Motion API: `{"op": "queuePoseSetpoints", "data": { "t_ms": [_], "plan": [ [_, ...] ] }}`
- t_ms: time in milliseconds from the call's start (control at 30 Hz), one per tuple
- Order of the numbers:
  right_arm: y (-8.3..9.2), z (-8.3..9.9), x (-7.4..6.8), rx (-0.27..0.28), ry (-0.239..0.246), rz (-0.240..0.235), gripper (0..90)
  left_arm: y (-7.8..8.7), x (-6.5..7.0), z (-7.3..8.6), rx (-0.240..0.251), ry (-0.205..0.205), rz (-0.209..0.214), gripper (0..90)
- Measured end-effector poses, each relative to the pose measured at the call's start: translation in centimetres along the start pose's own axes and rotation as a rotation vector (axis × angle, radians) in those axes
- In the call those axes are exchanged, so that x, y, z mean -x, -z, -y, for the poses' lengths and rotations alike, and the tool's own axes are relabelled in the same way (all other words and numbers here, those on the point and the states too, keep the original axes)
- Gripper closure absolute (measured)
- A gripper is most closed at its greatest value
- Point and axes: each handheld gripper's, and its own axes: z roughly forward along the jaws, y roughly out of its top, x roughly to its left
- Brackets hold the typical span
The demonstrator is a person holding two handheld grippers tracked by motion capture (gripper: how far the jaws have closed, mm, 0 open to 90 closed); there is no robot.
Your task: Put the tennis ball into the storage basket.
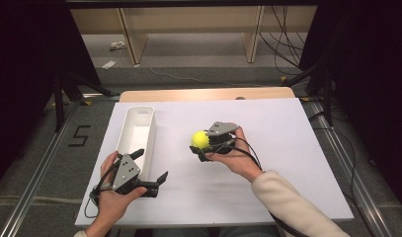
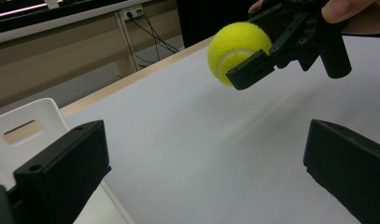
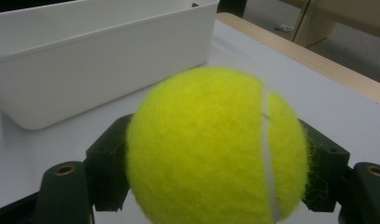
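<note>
So my right gripper (image 1: 204,146) has the tennis ball (image 1: 200,139) pinched between its jaws, held up off the desk (image 1: 267,197). What matters is the white bin (image 1: 137,132): it sits ahead of those jaws, past the ball, and runs lengthwise away from me. From what I can see, nothing's lying on the desk between ball and bin. My left gripper (image 1: 151,170) is just beside the bin's near end, jaws spread wide and empty, so I reckon it could crowd the drop.
</note>
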Motion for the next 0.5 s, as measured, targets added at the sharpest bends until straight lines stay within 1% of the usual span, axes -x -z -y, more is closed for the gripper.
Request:
{"op": "queuePoseSetpoints", "data": {
  "t_ms": [100,500],
  "plan": [
    [0.04,-0.12,-0.03,-0.001,-0.007,0.000,26.7,0.00,-0.01,0.00,0.000,0.000,0.000,0.0],
    [-0.04,-0.51,-0.09,0.007,-0.005,-0.001,26.7,0.03,-0.01,-0.01,0.001,0.000,0.000,0.0]
  ]
}}
